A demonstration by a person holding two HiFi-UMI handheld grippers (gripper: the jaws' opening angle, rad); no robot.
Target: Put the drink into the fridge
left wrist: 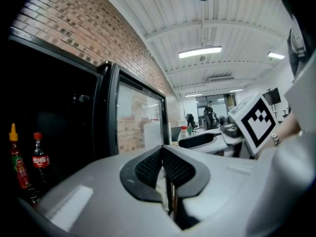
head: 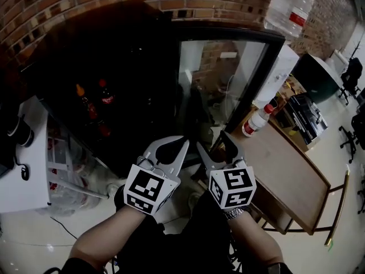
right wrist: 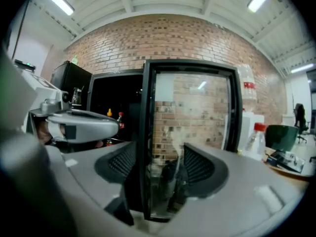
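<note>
1. The fridge (head: 120, 44) stands open, its glass door (head: 228, 34) swung out to the right, so the opening step looks done
2. The left tongs (head: 183, 144) are pressed together with nothing between them
3. The right tongs (head: 215, 145) are spread and hold nothing; the door's dark frame shows in their gap, and I can't tell whether it touches them
4. The drink, as I read it, is the clear bottle (head: 258, 120) with the red cap, upright at the far corner of the wooden surface (head: 296, 187), just beside the door and not yet picked up
5. An orange-capped bottle (head: 83, 100) and a cola bottle (head: 105, 96) are already inside the dark fridge
6. What's left: grip the clear bottle, carry it across and set it inside
</note>
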